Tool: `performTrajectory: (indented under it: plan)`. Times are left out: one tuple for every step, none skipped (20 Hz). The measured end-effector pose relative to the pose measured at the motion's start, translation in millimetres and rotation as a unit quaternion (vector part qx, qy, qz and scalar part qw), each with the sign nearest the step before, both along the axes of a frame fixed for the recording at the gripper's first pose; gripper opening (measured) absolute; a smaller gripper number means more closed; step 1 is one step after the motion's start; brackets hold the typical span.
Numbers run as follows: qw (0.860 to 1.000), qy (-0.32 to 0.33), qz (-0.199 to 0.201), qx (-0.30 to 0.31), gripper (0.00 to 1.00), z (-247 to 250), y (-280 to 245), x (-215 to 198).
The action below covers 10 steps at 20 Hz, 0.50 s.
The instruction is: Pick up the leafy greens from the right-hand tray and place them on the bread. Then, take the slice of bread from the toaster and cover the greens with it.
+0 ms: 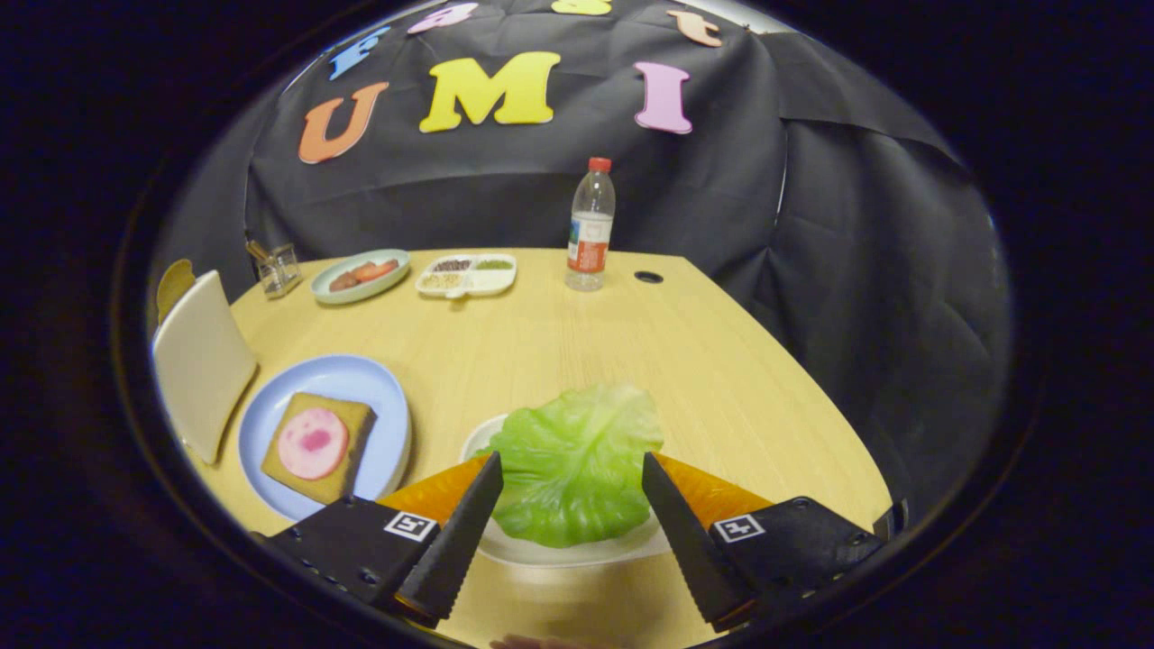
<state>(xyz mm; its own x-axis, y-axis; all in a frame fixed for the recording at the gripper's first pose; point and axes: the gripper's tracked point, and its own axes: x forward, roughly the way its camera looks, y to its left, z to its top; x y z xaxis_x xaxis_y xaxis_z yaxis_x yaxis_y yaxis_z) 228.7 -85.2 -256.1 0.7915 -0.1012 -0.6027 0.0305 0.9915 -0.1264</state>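
Observation:
A pale green lettuce leaf [577,464] lies on a white tray [577,552] right in front of me. My gripper [572,469] is open, its two fingers standing on either side of the leaf without pressing on it. To the left, a blue plate [379,397] holds a brown slice of bread [347,478] topped with a pink round of meat [313,442]. Further left stands a white toaster [200,361] with a slice of bread [173,284] poking out of its top.
At the back of the wooden table [685,361] stand a water bottle [590,225], a white divided dish [467,273], a green plate of food [361,274] and a small glass [278,268]. A cable hole [647,277] sits near the bottle. The table's right edge falls away to black cloth.

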Motion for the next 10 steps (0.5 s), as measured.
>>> performTrajectory:
  plan:
    - [1.000,0.006,0.011,0.007,0.95,-1.7,3.5,1.6]
    - [1.000,0.012,0.018,0.008,0.95,-4.0,3.4,1.8]
    - [1.000,0.021,0.017,0.004,0.95,-7.6,1.0,1.6]
    - [0.999,0.031,0.018,0.002,0.94,-13.0,-0.4,1.3]
    - [0.999,0.042,0.023,0.009,0.94,-17.9,0.8,0.7]
    - [0.998,0.056,0.029,0.022,0.94,-25.5,2.1,-1.5]
    - [0.997,0.060,0.028,0.041,0.93,-26.2,1.9,-1.4]
    - [0.996,0.064,0.022,0.056,0.93,-28.6,0.6,-0.3]
    - [0.996,0.061,0.018,0.060,0.91,-27.9,-2.6,1.2]
    - [0.996,0.065,0.020,0.057,0.89,-28.6,-4.1,0.6]
